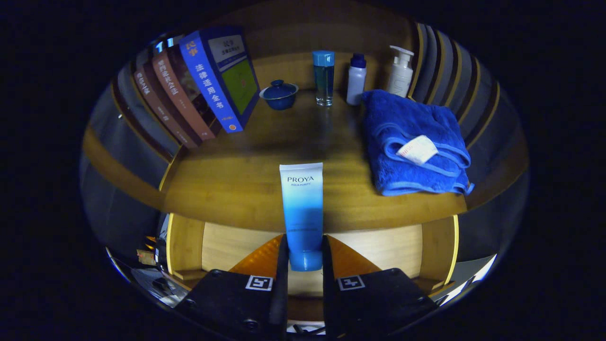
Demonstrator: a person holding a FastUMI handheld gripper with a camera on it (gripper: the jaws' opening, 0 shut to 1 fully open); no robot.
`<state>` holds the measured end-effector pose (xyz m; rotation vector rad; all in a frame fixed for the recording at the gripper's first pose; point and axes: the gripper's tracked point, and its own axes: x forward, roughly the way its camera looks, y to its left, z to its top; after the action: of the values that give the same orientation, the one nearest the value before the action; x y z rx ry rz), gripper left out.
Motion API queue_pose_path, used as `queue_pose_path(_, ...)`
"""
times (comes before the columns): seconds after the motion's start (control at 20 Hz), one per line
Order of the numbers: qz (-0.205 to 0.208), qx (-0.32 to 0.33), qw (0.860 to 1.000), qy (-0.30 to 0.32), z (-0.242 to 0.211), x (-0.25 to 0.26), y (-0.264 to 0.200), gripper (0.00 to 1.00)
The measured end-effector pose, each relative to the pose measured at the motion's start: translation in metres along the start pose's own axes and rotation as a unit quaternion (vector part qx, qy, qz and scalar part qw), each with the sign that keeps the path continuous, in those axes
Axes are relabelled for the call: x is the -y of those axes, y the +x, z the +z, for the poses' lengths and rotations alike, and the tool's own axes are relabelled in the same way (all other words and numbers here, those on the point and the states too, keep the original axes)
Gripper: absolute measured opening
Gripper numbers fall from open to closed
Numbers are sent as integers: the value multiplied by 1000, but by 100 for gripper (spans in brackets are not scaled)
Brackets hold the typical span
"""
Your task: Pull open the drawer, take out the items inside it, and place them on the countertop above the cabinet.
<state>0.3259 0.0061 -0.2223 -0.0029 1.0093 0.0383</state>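
Tube [301,215] of face cleanser stands upright between the two fingers of the gripper [304,258], cap end down, both fingers pressing on its lower part, so the jaws are clenched on it. It hangs over the near edge of the countertop [246,184], with the open drawer [227,244] showing pale below and behind it; whether the cap already clears the edge I cannot tell.

Risks, as I judge them: the hold is low on a soft tube, so the tall upper part could lean or swing and the tube could slip through the fingers. If it is carried forward too low, the cap may catch the countertop's front edge and drop back into the drawer. Set down on its narrow cap, it may topple once let go. The folded blue towel [414,142] lies at the right edge, close enough to snag a drifting tube.

Gripper pose: level, pointing straight at the back of the countertop, where books [203,85], a lidded cup [279,94] and bottles [356,78] stand well clear
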Motion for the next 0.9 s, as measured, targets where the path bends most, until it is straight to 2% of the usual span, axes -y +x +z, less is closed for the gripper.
queue_pose_path(0.4,-19,-1,999,29,37,6,33,35)
queue_pose_path(0.7,-19,14,999,29,44,7,32,46)
queue_pose_path(0.9,-22,65,997,23,51,5,12,81)
